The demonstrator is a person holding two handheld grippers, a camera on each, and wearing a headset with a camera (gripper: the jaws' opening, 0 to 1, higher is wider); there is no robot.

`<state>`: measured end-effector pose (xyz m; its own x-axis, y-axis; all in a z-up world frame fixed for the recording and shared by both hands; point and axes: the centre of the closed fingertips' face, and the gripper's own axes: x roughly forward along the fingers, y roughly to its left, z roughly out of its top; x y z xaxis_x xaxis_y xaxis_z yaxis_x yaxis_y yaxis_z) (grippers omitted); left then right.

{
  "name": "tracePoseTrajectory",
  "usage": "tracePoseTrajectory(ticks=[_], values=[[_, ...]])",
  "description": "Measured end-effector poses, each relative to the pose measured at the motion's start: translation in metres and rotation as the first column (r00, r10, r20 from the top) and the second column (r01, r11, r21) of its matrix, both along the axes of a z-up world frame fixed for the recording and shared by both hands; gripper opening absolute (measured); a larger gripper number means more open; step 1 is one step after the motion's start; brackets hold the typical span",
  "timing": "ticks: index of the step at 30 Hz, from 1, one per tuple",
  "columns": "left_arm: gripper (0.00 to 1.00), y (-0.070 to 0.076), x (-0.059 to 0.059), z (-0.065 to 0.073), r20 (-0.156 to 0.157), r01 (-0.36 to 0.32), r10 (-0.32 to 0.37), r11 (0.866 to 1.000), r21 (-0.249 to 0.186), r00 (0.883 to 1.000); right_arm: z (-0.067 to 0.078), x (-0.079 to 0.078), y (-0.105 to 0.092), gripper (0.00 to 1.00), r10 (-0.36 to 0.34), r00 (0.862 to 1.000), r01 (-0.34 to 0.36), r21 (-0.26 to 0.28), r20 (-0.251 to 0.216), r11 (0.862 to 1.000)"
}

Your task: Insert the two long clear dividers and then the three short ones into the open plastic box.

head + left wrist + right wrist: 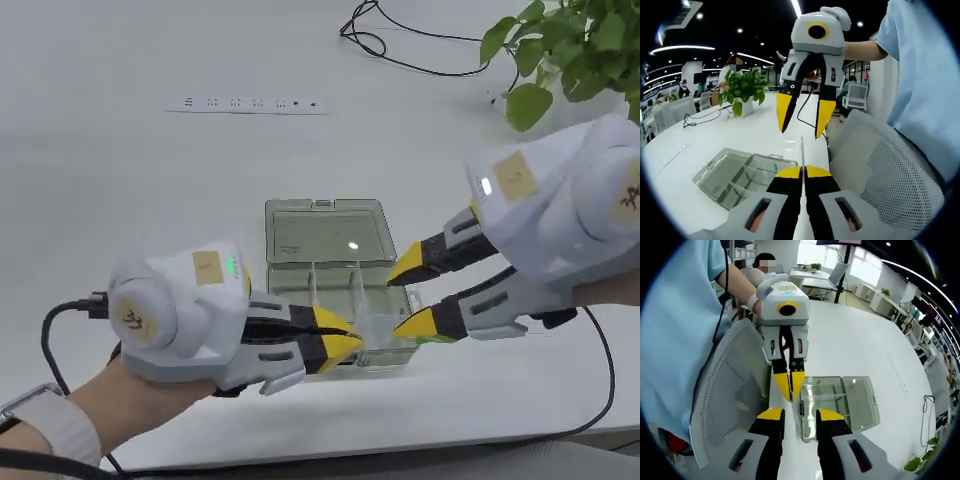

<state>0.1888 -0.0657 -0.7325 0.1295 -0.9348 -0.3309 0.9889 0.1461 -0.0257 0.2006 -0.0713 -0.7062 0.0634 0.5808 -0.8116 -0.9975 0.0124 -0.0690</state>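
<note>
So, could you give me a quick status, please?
Left gripper shut on a thin clear divider. Right gripper open, empty, by the plastic box. Box lid open; nothing obstructing.

Tan sticker [135, 320] on left gripper [345, 337], lower left: handwritten mark, unreadable. Right gripper [400, 300] sticker [628, 197], right edge: likewise unreadable.

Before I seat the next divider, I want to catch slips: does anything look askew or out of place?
Nothing stands out. The box sits flat, lid open, its dividers standing upright. The left tongs are shut on a clear divider; the right tongs are open.
</note>
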Motion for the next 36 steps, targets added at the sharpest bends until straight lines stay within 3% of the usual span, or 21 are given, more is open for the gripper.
tracePoseTrajectory(ticks=[1, 8, 19, 28, 30, 33, 36], values=[[0.0, 0.0, -0.001, -0.001, 0.011, 0.006, -0.006, 1.0, 0.008, 1.0, -0.001, -0.004, 0.001, 0.23, 0.006, 1.0, -0.007, -0.011, -0.027, 1.0], [0.0, 0.001, -0.001, 0.002, 0.029, 0.006, -0.006, 1.0, -0.001, 1.0, -0.009, -0.014, 0.005, 0.15, 0.055, 0.995, -0.059, -0.049, -0.079, 0.997], [0.0, 0.004, -0.004, 0.005, 0.033, 0.012, -0.011, 1.0, -0.007, 0.999, -0.012, -0.018, 0.007, 0.04, 0.084, 0.99, -0.093, -0.084, -0.114, 0.992], [0.0, 0.006, -0.003, 0.003, -0.002, -0.004, 0.004, 1.0, -0.008, 1.0, -0.013, -0.02, 0.01, 0.02, 0.107, 0.987, -0.12, -0.107, -0.116, 0.987], [0.0, 0.008, -0.003, 0.001, -0.05, -0.021, 0.021, 1.0, 0.001, 0.999, -0.012, -0.019, 0.012, 0.02, 0.101, 0.987, -0.115, -0.112, -0.124, 0.987], [0.08, 0.011, -0.002, -0.005, -0.068, -0.035, 0.037, 0.999, 0.031, 0.997, -0.01, -0.015, 0.015, 0.02, 0.095, 0.988, -0.109, -0.113, -0.122, 0.988], [0.13, 0.017, 0.001, -0.005, -0.086, -0.062, 0.064, 0.998, 0.026, 0.994, -0.007, -0.009, 0.019, 0.02, 0.088, 0.989, -0.102, -0.12, -0.116, 0.987]])
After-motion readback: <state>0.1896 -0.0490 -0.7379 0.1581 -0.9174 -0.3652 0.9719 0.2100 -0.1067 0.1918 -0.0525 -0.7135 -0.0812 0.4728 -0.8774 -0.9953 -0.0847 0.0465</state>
